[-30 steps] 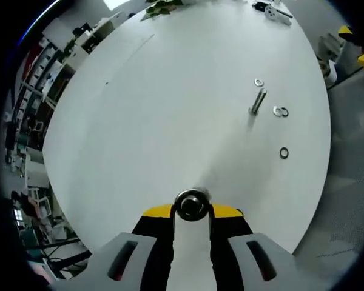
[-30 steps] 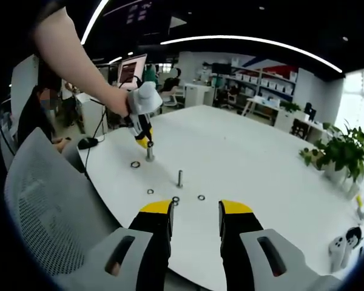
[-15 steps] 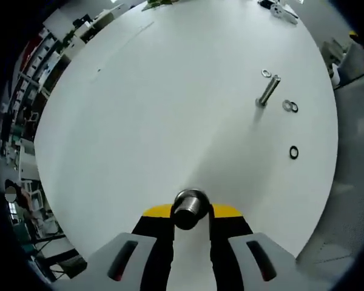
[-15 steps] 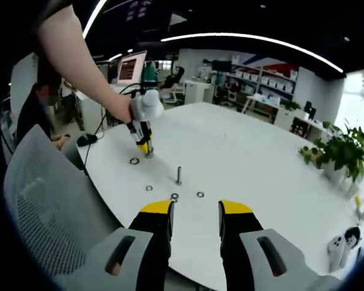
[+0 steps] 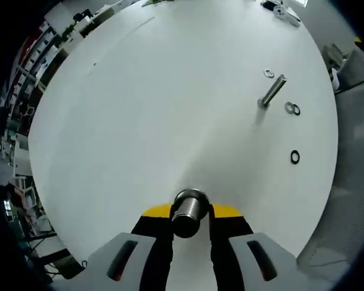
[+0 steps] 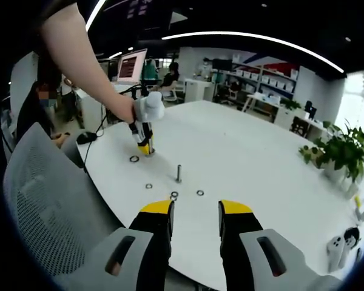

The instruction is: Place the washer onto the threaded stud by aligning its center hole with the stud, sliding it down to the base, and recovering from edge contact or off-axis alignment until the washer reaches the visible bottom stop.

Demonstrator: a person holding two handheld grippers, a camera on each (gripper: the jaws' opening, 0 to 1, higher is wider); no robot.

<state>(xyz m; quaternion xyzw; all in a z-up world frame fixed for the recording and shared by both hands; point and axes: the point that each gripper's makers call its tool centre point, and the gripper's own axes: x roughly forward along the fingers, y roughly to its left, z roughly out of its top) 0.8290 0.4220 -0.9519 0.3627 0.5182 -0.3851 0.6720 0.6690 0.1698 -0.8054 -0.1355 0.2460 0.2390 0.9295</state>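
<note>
My left gripper (image 5: pixel 191 212) is shut on a threaded stud (image 5: pixel 188 205) whose round end points at the camera, low over the white table (image 5: pixel 145 103). In the right gripper view that gripper (image 6: pixel 146 147) is in a person's hand at the table's left edge, beside a larger washer (image 6: pixel 134 159). A second stud (image 6: pixel 178 174) stands upright mid-table; in the left gripper view this stud (image 5: pixel 271 92) is at the far right. Small washers (image 6: pixel 174 195) lie around its base. My right gripper (image 6: pixel 196 209) hovers open and holds nothing, short of them.
A grey mesh chair (image 6: pixel 42 200) stands close to the table's near-left edge. A potted plant (image 6: pixel 340 154) is at the right. Desks, shelves and a monitor (image 6: pixel 130 66) fill the office behind. White parts (image 5: pixel 279 11) lie at the table's far edge.
The left gripper has tilted, so the held stud now shows its threaded side instead of end-on. It has shifted slightly along the table edge. The right gripper has stayed put.
</note>
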